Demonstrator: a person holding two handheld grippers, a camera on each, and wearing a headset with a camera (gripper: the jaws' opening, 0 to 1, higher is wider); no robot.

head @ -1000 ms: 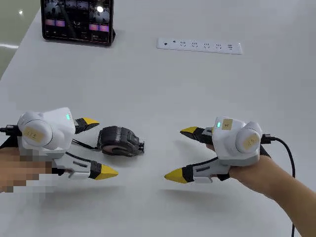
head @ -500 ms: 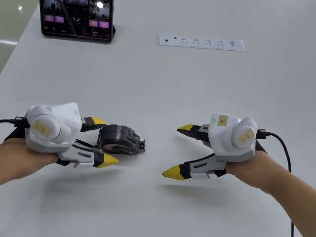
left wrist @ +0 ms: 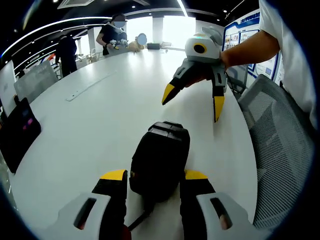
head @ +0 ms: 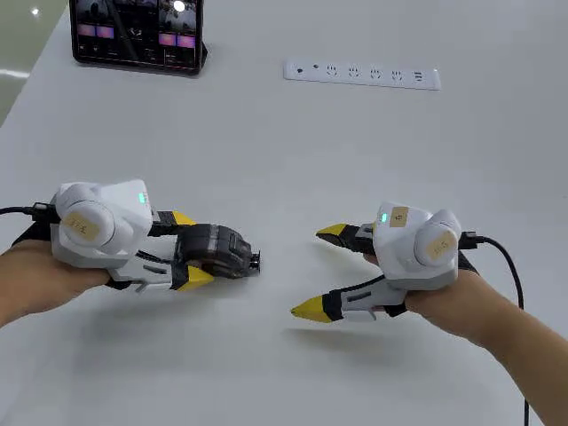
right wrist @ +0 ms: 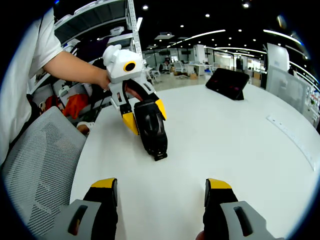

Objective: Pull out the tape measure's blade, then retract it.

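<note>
Left claw (head: 190, 248) pinches the black tape measure (head: 220, 252) across its case, with one yellow-tipped jaw against each side. The case lies on the white worktop (head: 293, 160), its blade-tab end pointing toward the right claw (head: 318, 272). Right claw is spread, jaws wide apart, low over the worktop and well apart from the tape measure, facing it across bare surface.

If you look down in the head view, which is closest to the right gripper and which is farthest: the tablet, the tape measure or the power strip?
From the right gripper:
1. tape measure, just across on its left, between the left gripper's jaws.
2. power strip, farther back on the table.
3. tablet, far back on the left.
</note>
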